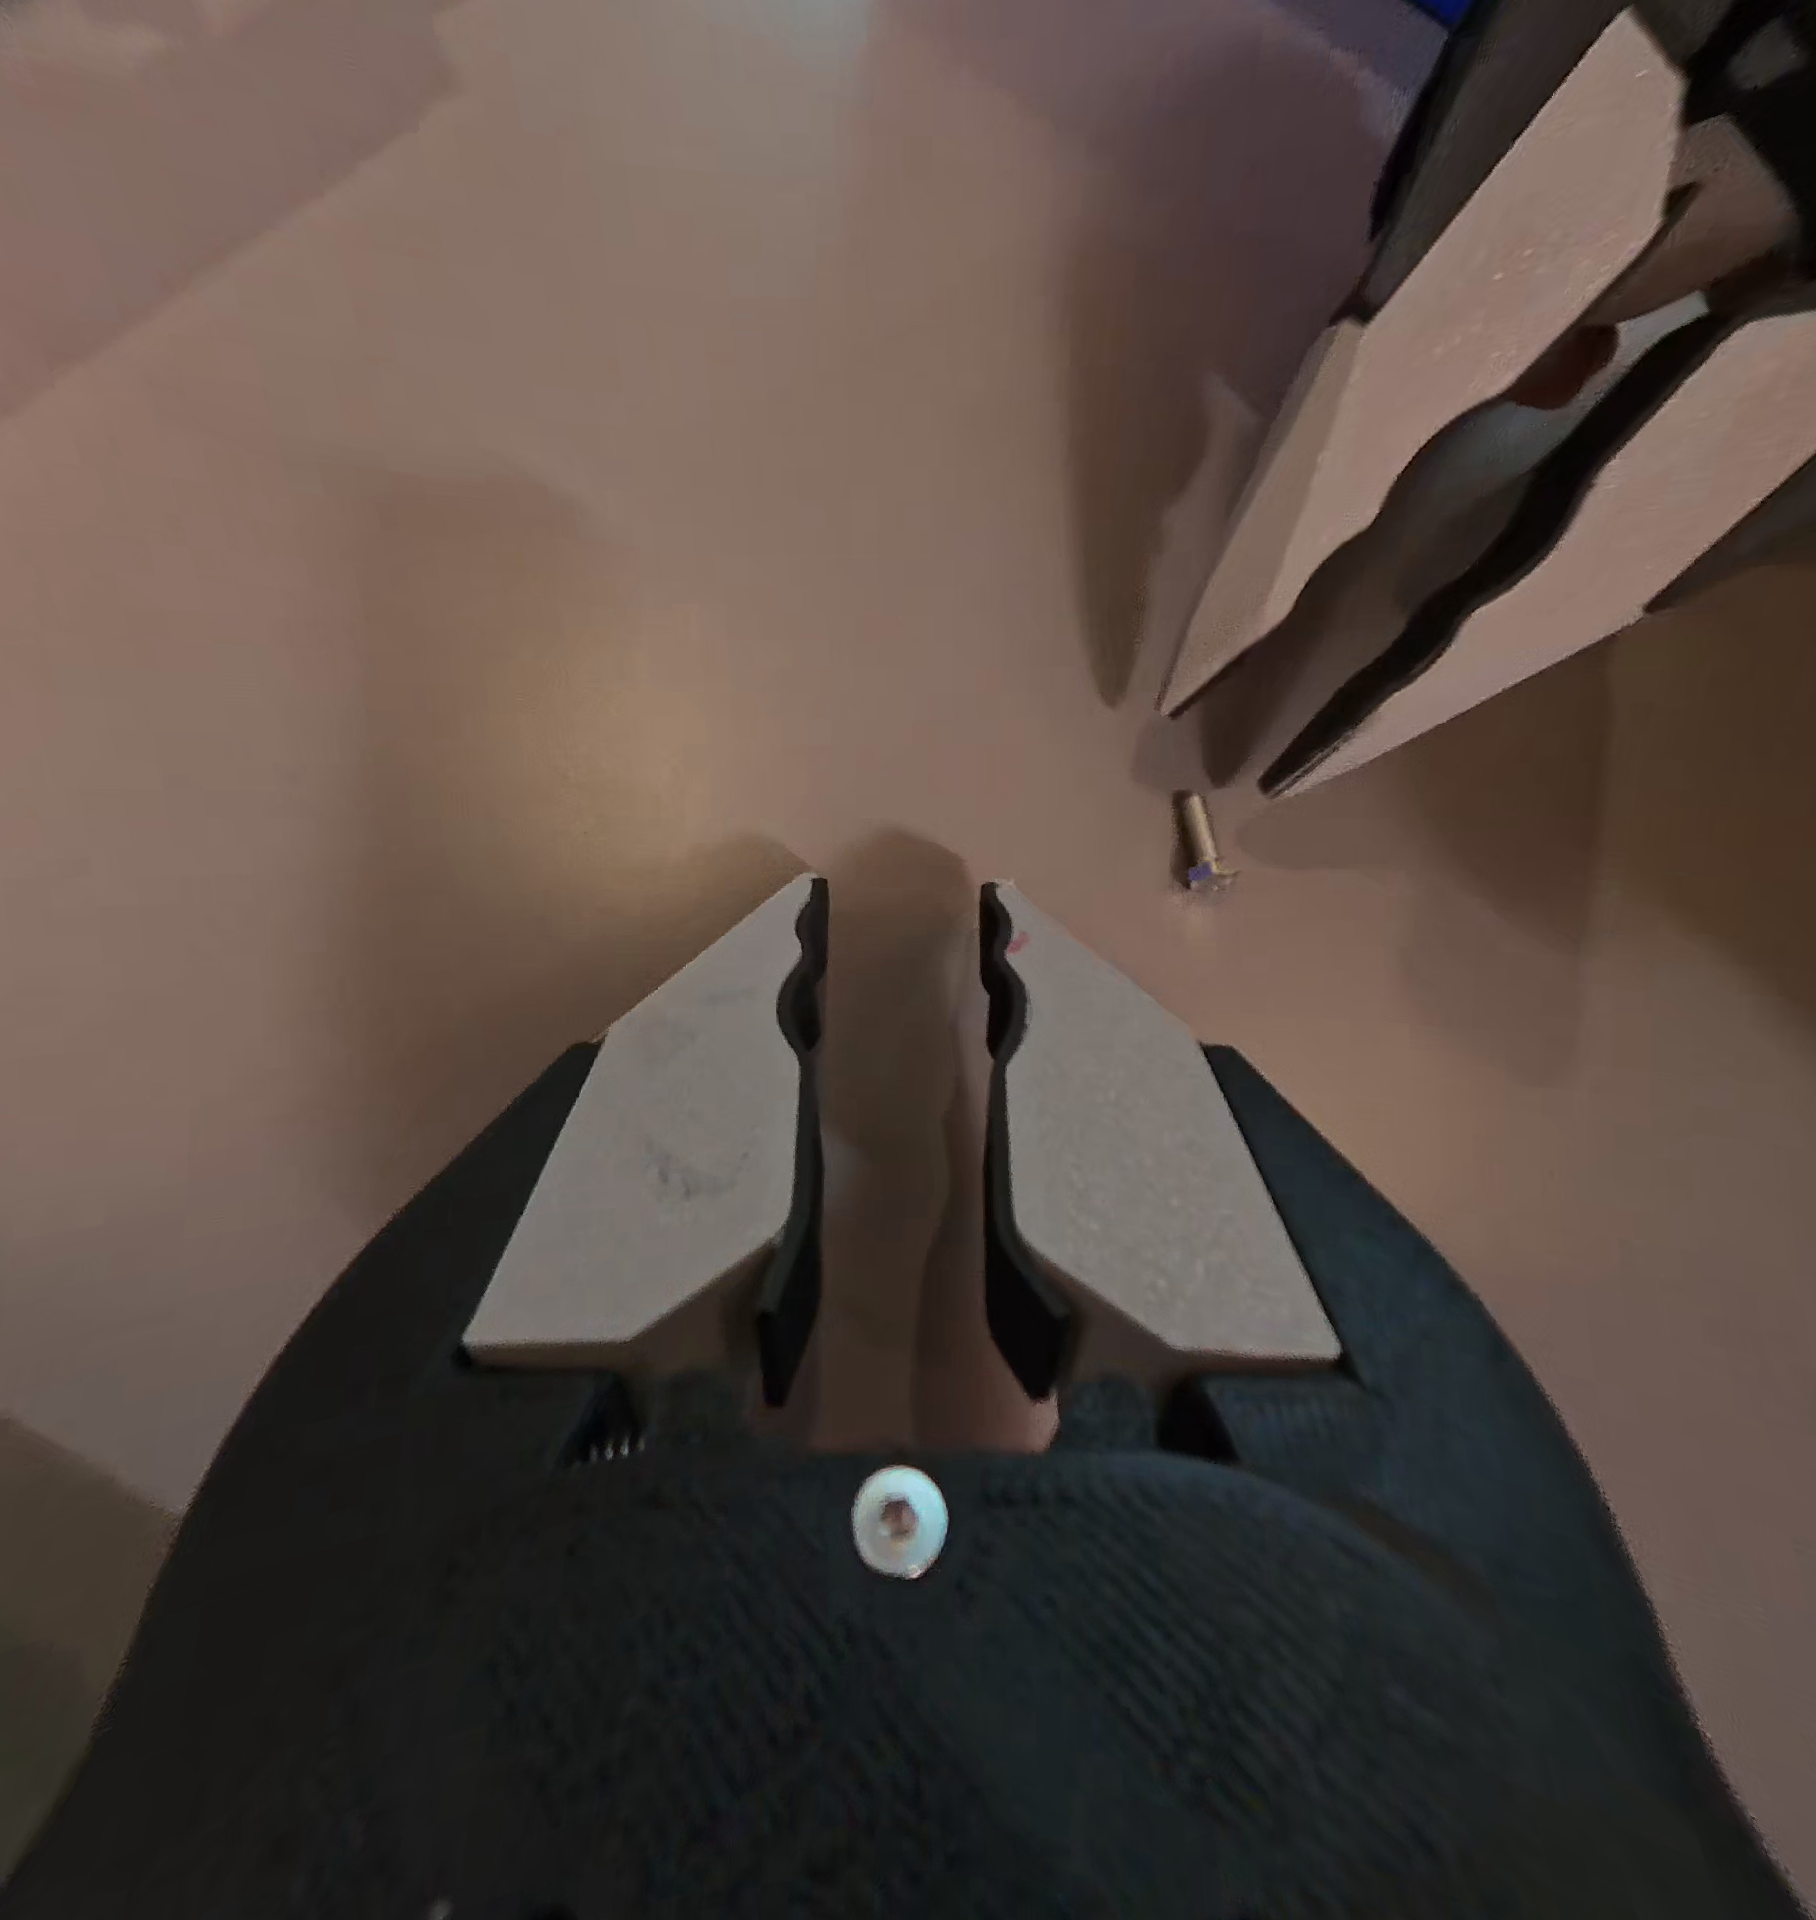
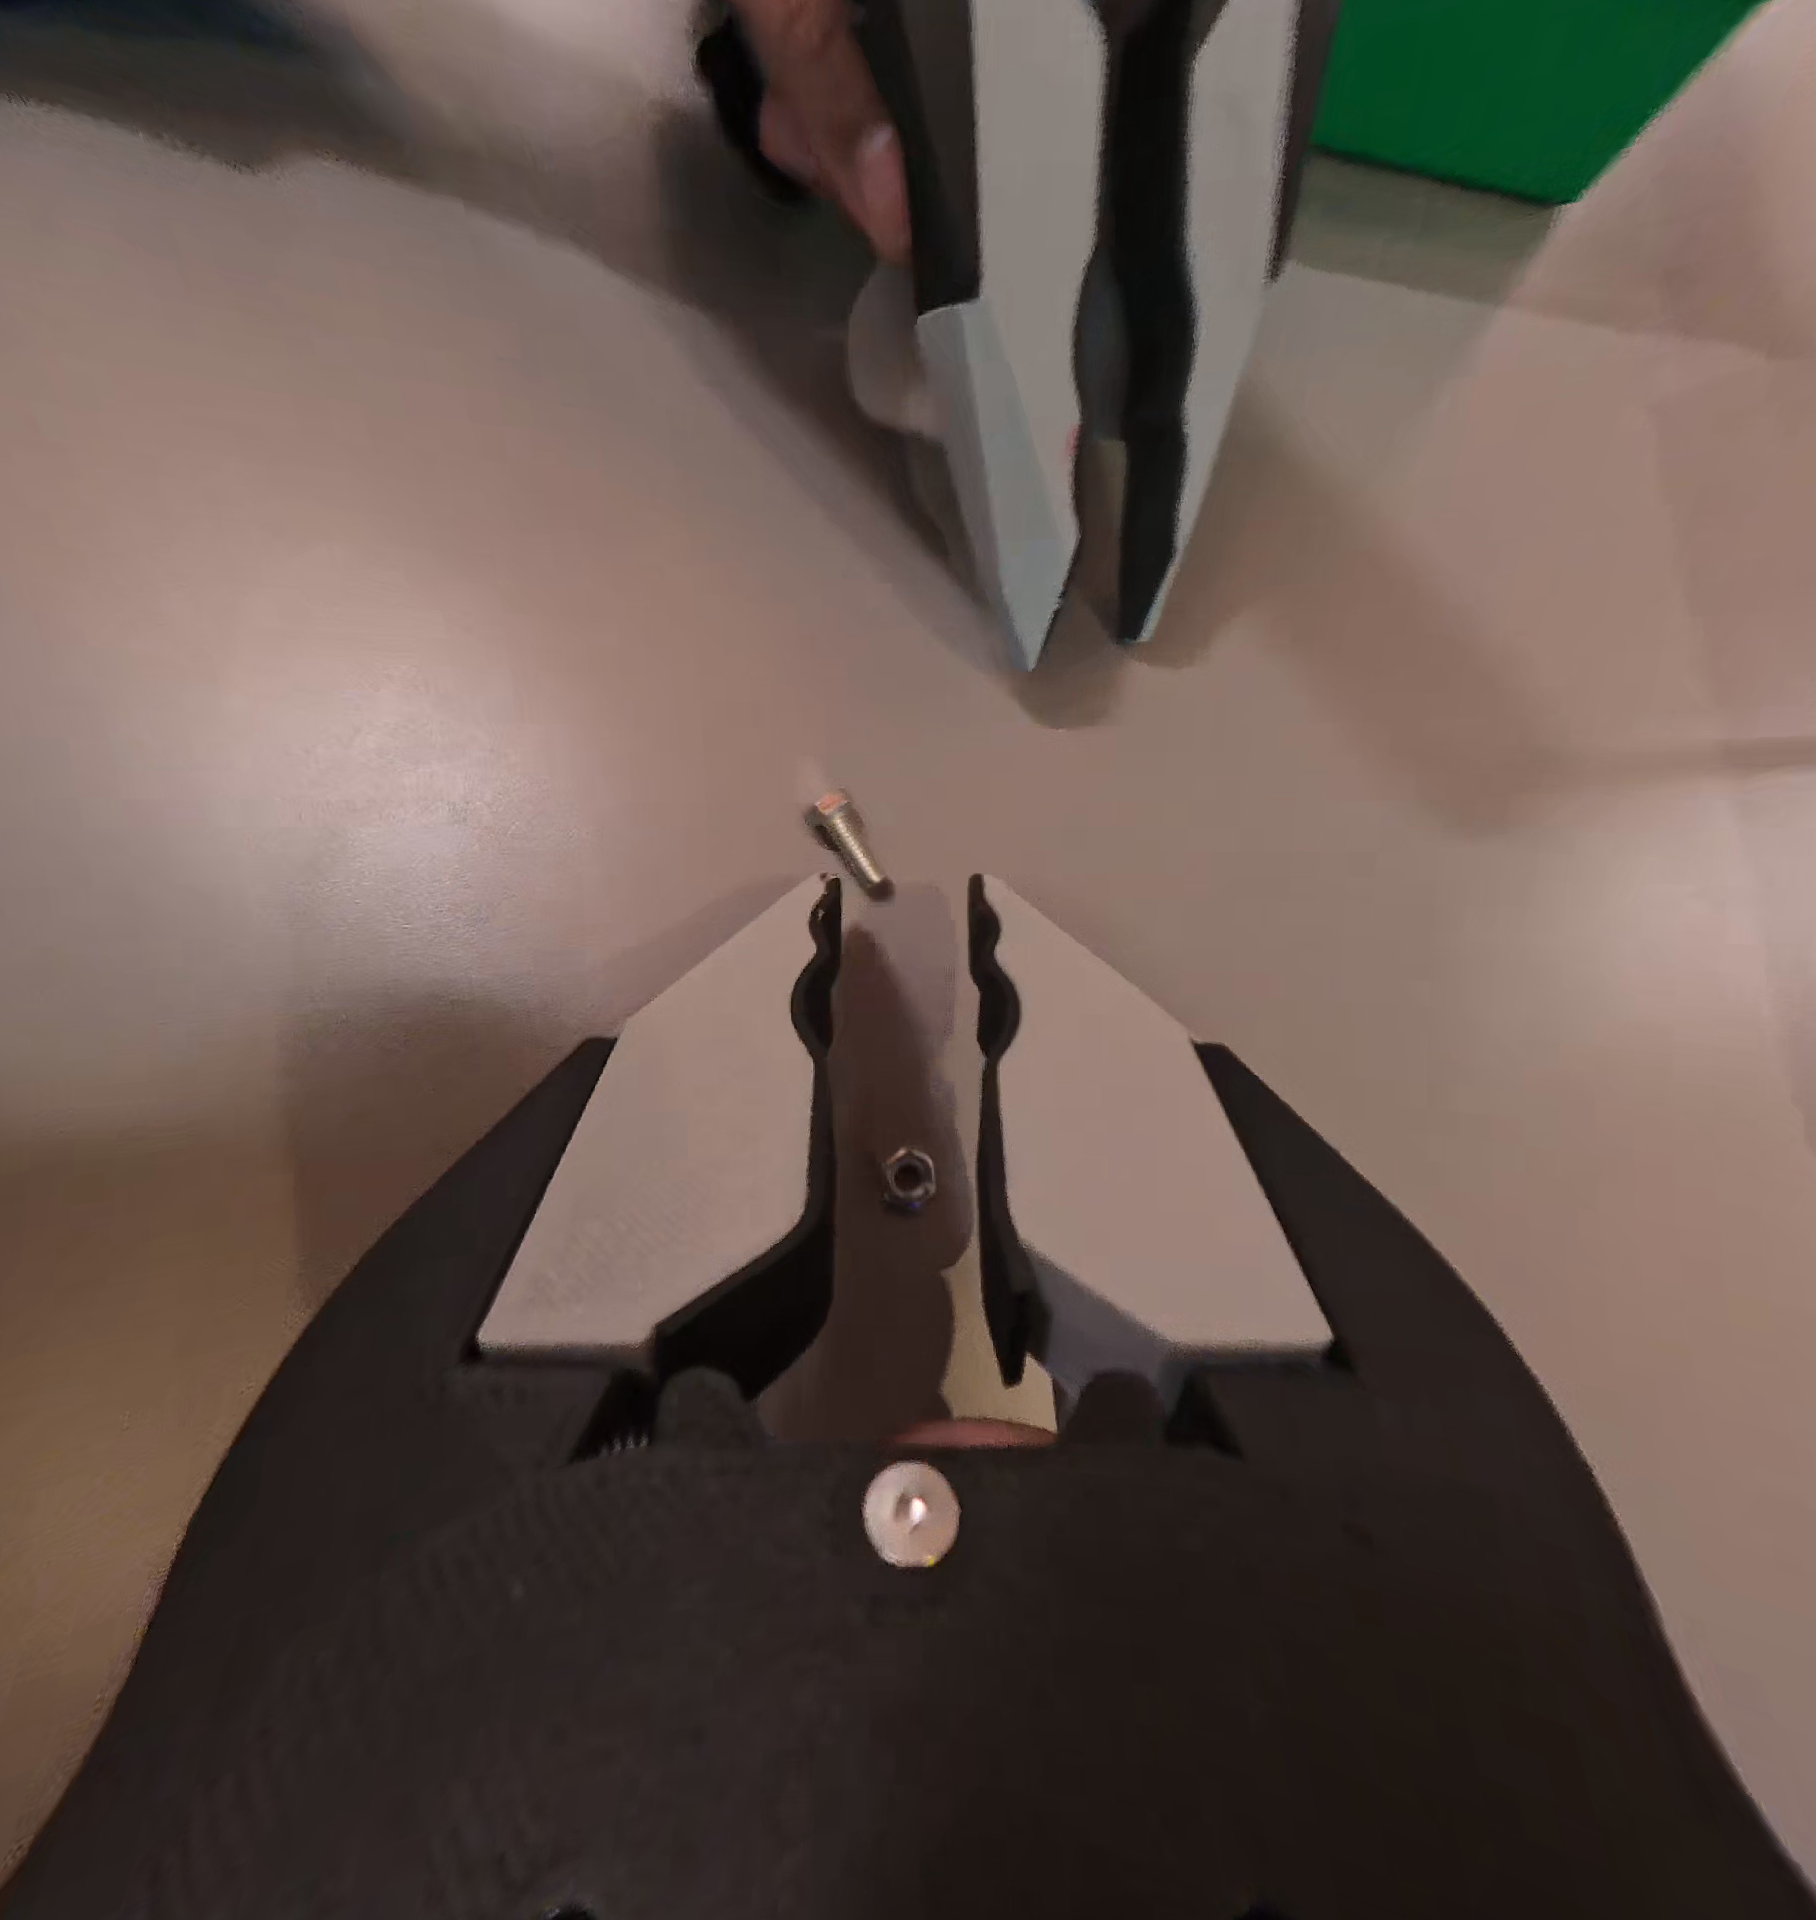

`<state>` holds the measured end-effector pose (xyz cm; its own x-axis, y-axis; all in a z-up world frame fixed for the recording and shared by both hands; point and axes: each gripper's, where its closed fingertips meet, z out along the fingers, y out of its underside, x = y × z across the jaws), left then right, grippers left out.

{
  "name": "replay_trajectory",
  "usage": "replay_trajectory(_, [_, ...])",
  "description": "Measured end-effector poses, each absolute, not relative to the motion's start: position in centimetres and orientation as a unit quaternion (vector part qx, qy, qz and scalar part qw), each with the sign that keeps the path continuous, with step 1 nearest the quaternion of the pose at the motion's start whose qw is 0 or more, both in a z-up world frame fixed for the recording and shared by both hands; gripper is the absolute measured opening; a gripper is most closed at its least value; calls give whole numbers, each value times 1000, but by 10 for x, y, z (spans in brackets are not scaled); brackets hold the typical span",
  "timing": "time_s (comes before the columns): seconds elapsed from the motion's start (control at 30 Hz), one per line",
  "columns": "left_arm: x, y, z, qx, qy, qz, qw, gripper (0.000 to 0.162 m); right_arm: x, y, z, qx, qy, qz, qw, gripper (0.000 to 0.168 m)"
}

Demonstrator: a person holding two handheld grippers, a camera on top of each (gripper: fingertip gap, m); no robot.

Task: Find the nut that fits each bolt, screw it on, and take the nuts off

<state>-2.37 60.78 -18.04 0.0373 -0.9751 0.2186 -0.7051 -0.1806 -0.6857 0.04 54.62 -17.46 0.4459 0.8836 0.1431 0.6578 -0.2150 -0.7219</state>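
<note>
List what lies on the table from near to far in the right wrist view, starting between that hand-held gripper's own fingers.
nut lying between the right hand-held gripper's open fingers → bolt lying just past the fingertips → left hand-held gripper, tips pointing down at the table, empty

No writing, label, brand, number or sign can be read in either view — not on any surface that shows.
</note>
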Motion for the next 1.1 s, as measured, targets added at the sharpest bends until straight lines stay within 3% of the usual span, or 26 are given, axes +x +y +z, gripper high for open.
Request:
replay_trajectory(0.17, [-33, 599, -182, -680, 630, -327, 181, 27, -11, 539, -187, -750, -536, 180, 343, 3])
replay_trajectory(0.4, [-33, 558, -179, -627, 678, -361, 130, 26, -4, 541, -181, -756, -514, 172, 368, 2])
replay_trajectory(0.87, [6, 531, -179, -573, 715, -341, 210, 25, 3, 538, -153, -755, -483, 178, 405, 2])
replay_trajectory(1.1, [10, 534, -170, -564, 710, -343, 246, 9, 4, 540, -144, -752, -474, 182, 419, 2])
